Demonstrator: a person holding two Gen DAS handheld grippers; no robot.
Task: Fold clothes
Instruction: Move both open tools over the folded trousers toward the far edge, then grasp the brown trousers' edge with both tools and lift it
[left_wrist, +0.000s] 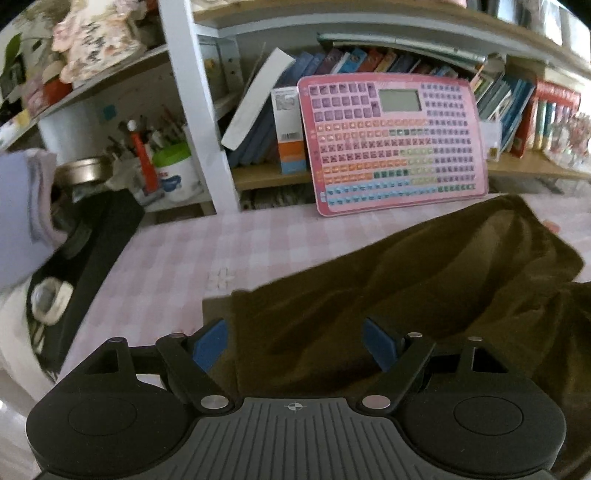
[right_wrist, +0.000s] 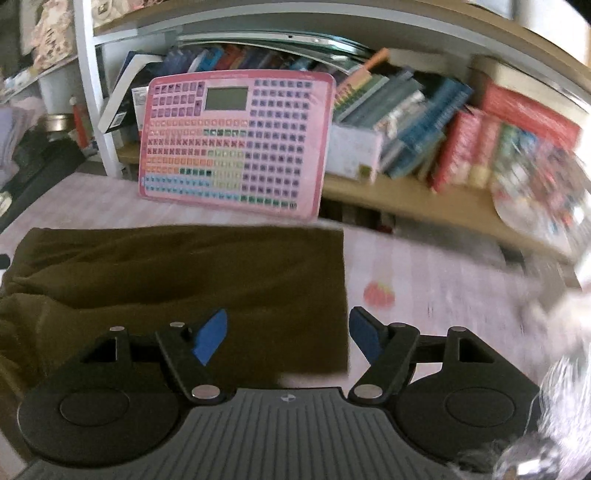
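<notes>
Now we see the olive-brown garment (left_wrist: 424, 280) lying rumpled on the pink checked tablecloth (left_wrist: 166, 258), left gripper (left_wrist: 295, 345) and right gripper (right_wrist: 288, 336) both gaping, empty.

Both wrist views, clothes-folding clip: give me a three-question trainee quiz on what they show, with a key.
1. True or false: the left gripper has its pads pressed on the olive-brown garment.
2. What does the pink chart board lean against? A) a window B) the bookshelf C) a chair
3. Fill in: the cloth covering the table is pink and ____.

Key
1. False. The jaws stand open above the garment, as do those of the right gripper.
2. B
3. Checked
</notes>
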